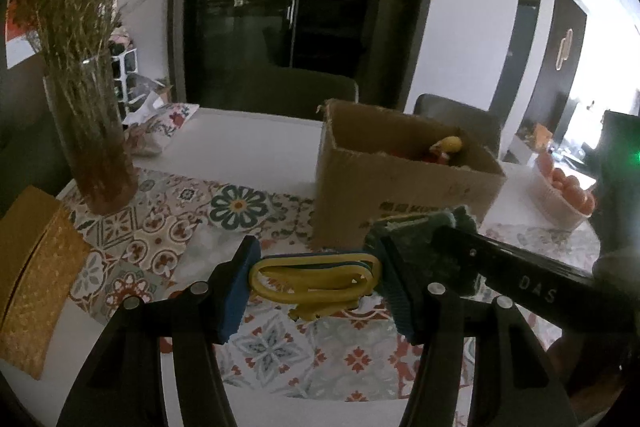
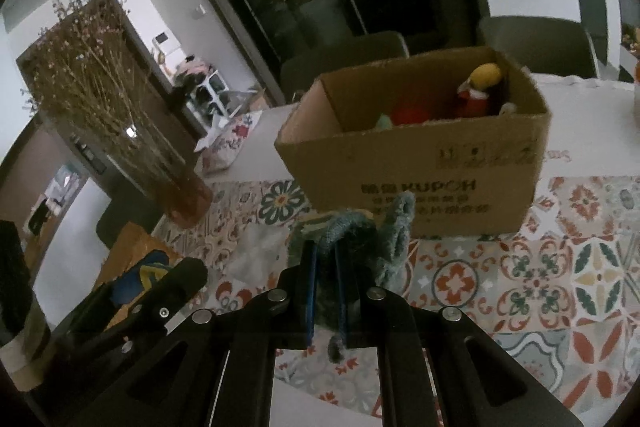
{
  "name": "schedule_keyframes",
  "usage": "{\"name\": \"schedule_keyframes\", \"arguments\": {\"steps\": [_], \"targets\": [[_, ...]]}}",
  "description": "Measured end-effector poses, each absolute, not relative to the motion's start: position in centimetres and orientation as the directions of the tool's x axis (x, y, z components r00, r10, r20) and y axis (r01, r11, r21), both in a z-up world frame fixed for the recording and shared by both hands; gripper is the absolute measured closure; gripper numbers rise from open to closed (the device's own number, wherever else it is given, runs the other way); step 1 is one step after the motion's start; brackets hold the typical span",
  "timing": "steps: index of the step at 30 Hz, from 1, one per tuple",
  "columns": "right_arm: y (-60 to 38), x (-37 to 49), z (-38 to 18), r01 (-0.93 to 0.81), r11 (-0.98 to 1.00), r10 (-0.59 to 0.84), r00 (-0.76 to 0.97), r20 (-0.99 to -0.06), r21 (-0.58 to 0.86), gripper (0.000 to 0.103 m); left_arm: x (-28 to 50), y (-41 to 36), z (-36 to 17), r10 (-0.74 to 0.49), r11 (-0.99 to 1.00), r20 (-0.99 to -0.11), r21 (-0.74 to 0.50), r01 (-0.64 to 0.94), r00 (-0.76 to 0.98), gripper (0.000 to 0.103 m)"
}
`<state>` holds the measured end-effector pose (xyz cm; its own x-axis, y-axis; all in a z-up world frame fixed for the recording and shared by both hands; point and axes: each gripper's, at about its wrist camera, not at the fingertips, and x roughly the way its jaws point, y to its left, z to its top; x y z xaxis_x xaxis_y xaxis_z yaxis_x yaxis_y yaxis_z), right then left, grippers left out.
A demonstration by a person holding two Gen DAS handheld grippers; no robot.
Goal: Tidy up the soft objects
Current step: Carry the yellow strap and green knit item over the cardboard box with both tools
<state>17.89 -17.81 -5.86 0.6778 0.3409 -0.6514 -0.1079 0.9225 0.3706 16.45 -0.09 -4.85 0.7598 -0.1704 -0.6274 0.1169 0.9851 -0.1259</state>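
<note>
The left gripper [image 1: 316,283] has its blue-padded fingers spread pretty wide, and a yellow and blue soft toy [image 1: 316,277] sits right in the gap between them. The pads seem to touch its two ends, but whether they're really squeezing it is hard to say from the left wrist view. It hangs just above the patterned tablecloth [image 1: 168,239], over the near part of the table [image 1: 248,143].

The right gripper [image 2: 326,301] is pressed nearly together, pinching a fuzzy teal-grey plush [image 2: 362,235] whose floppy part sticks up past the fingertips. In the left wrist view the same plush [image 1: 424,231] shows up just beside the left gripper's right finger, with the right gripper's black body running off toward the right edge.

The cardboard box [image 2: 416,163] stands open just behind both grippers, near the middle of the table, half on the tablecloth. Inside it there's a plush doll with a yellow head and red body [image 2: 482,91] against the far right wall, plus something red [image 2: 410,115] and something pale green [image 2: 384,122] lower down.

Toward the left edge of the table there's a glass vase of dried flowers [image 2: 120,115], and a gold textured box [image 1: 36,279] sits at the near left corner. A white basket of orange fruit [image 1: 564,191] is off at the right edge.
</note>
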Motion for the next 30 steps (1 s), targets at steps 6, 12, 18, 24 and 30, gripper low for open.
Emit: {"name": "schedule_keyframes", "arguments": {"steps": [6,12,18,24,30], "targets": [[-18.4,16.7,-4.0,-0.076,0.928,0.305,0.715,-0.629,0.364,0.093,16.4,-0.6,-3.4,-0.215,0.976,-0.611,-0.143,0.161,0.762,0.044],[-19.2,15.9,-1.9,-0.045,0.938,0.257,0.755,-0.604,0.344,0.093,16.5,-1.4,-2.0,-0.243,0.97,-0.592,-0.14,0.199,0.768,0.044],[-19.8,15.6,0.0,-0.027,0.944,0.222,0.787,-0.575,0.328,0.093,17.1,-2.3,-0.7,-0.271,0.962,-0.588,-0.151,0.226,0.762,0.044],[-20.7,15.6,1.9,-0.017,0.947,0.199,0.813,-0.547,0.32,0.094,18.0,-3.2,0.8,-0.298,0.954,-0.578,-0.158,0.254,0.76,0.044],[-21.1,16.0,3.9,-0.019,0.952,0.182,0.838,-0.515,0.305,0.094,18.9,-3.9,2.3,-0.31,0.95,-0.557,-0.147,0.277,0.77,0.044]]}}
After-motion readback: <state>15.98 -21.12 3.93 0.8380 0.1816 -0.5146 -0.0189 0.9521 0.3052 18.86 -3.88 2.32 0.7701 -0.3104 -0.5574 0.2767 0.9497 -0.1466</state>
